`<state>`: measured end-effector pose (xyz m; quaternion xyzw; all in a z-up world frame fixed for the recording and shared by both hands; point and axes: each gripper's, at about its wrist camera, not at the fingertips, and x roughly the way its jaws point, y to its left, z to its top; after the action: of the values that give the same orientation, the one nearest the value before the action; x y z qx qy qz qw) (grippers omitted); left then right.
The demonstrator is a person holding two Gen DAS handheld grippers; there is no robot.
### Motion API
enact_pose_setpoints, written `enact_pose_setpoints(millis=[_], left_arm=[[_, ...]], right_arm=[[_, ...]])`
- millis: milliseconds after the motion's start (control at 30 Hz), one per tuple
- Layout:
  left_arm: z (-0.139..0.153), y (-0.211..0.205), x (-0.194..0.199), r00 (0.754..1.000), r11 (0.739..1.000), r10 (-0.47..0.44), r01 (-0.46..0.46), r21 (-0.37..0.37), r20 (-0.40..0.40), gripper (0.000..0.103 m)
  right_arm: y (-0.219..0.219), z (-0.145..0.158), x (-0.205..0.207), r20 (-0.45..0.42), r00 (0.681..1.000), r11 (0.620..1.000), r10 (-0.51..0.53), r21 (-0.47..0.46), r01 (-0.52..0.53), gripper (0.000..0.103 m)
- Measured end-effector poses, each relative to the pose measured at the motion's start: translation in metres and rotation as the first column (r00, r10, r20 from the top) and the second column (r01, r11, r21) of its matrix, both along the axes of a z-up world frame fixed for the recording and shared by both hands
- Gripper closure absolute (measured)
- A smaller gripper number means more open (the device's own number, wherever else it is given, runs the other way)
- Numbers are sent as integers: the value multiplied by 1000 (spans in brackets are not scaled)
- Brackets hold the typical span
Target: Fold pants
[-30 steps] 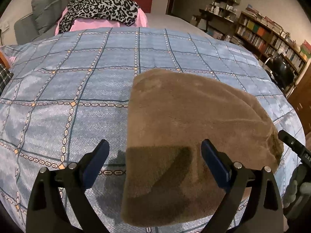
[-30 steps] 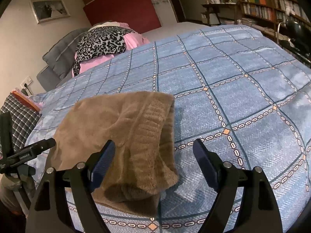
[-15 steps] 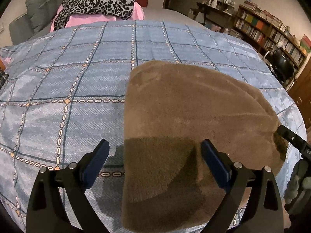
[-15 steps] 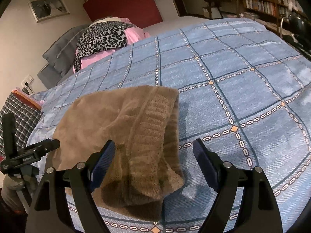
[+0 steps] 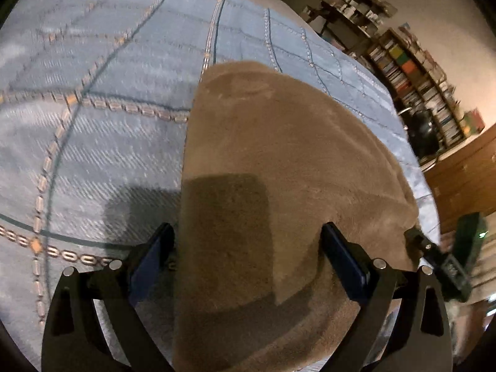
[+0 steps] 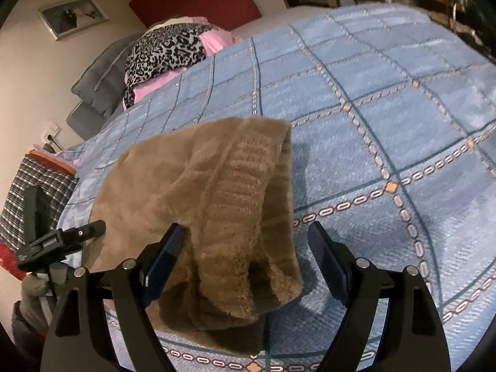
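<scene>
The brown fleece pants [image 5: 279,186] lie folded in a flat bundle on the blue checked bedspread [image 5: 93,124]. My left gripper [image 5: 248,260] is open and low over the bundle's near left edge, fingers straddling it. In the right wrist view the pants [image 6: 217,201] show their ribbed waistband end, with layers stacked. My right gripper [image 6: 245,257] is open and hovers just over that end, holding nothing. The left gripper's body [image 6: 59,241] shows at the left edge of the right wrist view.
A leopard-print and pink clothes pile [image 6: 167,52] and grey pillows [image 6: 99,86] lie at the head of the bed. Plaid cloth [image 6: 34,192] hangs at the left bed edge. Bookshelves [image 5: 418,86] and a wooden cabinet [image 5: 465,170] stand to the right.
Both grippers have moved forward and lower toward the pants, so the bundle looks bigger. The left view has tilted toward the right. Both stay open. The pants have not moved.
</scene>
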<state>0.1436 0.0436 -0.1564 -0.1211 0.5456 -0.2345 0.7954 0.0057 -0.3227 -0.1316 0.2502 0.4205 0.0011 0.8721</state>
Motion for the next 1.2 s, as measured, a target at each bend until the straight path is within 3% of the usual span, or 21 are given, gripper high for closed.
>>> enact_pose_setpoints(millis=[267, 633, 767, 867, 1000, 1200], left_arm=[[-24, 4, 11, 995, 993, -1, -10, -113, -96, 3], [-33, -2, 16, 993, 983, -63, 45, -175, -99, 3], [-32, -18, 9, 990, 979, -108, 91, -185, -87, 9], [-29, -20, 7, 992, 980, -91, 75, -184, -81, 23], [-22, -17, 4, 994, 977, -89, 76, -200, -60, 37], [1, -26, 2, 996, 979, -82, 76, -188, -22, 45]], right_arm=[[-11, -24, 10, -46, 999, 991, 16, 130, -10, 15], [-7, -40, 32, -65, 994, 973, 86, 221, -69, 14], [2, -41, 41, -63, 989, 964, 132, 242, -113, 29], [0, -42, 43, -57, 991, 958, 123, 268, -104, 40], [0, -37, 38, -26, 992, 957, 125, 265, -114, 48], [6, -10, 35, 30, 991, 973, 133, 188, -136, 56]])
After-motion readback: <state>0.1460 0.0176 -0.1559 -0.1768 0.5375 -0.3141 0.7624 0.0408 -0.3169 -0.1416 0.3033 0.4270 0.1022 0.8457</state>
